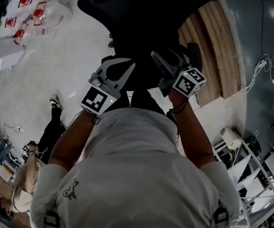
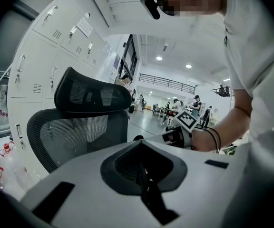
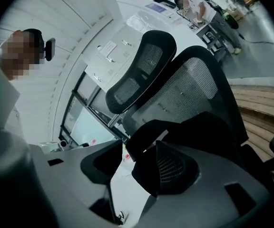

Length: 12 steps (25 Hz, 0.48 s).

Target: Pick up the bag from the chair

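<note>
A black mesh office chair [image 3: 194, 84] with a headrest [image 2: 92, 96] stands right in front of me. On its seat lies a black bag [image 3: 199, 132], whose near edge reaches in between the jaws of my right gripper [image 3: 137, 148]. That gripper is open, and I cannot tell whether it touches the bag. In the head view the bag merges with the dark chair [image 1: 141, 13]. My left gripper [image 2: 141, 167] is shut with nothing in it and is held beside the chair. Both grippers, left [image 1: 120, 63] and right [image 1: 172, 58], are held out side by side at the seat.
A wooden platform [image 1: 218, 46] lies right of the chair. White lockers [image 2: 42, 56] stand behind it. Red-and-white items [image 1: 27, 13] lie on the floor at far left. Another person [image 1: 51, 122] is on my left, and a rack [image 1: 251, 165] with cables is on my right.
</note>
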Each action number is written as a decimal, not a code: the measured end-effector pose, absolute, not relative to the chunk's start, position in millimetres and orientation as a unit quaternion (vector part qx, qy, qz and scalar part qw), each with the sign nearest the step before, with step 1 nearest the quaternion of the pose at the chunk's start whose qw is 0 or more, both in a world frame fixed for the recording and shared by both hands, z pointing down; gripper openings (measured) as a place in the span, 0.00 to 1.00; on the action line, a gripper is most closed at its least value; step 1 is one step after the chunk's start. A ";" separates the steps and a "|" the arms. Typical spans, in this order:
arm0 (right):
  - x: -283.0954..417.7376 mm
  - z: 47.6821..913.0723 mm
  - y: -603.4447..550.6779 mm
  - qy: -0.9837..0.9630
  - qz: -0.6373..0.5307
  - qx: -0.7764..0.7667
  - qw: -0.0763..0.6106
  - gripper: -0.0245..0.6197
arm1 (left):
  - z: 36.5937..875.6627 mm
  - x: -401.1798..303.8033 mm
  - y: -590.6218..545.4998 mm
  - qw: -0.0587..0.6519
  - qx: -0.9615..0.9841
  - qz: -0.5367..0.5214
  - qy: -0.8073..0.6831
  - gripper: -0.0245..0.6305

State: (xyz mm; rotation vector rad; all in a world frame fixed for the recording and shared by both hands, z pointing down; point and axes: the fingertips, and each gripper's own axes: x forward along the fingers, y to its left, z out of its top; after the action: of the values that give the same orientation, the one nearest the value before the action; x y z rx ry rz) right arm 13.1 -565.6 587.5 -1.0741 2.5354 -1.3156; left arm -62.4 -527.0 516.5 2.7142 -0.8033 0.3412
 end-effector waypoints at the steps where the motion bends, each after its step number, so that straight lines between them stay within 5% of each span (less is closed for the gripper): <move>1: 11.4 584.9 -567.5 0.831 -0.431 -0.348 0.052 0.35 | 517.1 -61.8 -525.9 0.147 0.942 0.118 -0.279 0.05; 12: 1.3 579.9 -590.7 0.824 -0.446 -0.332 0.106 0.31 | 525.7 -69.4 -531.0 0.155 0.939 0.123 -0.283 0.05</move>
State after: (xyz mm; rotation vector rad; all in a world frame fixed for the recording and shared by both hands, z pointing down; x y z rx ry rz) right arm 1.3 -590.7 579.9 -0.9785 2.4285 -1.3155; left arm -69.4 -531.0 525.7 2.6892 -0.8112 0.3522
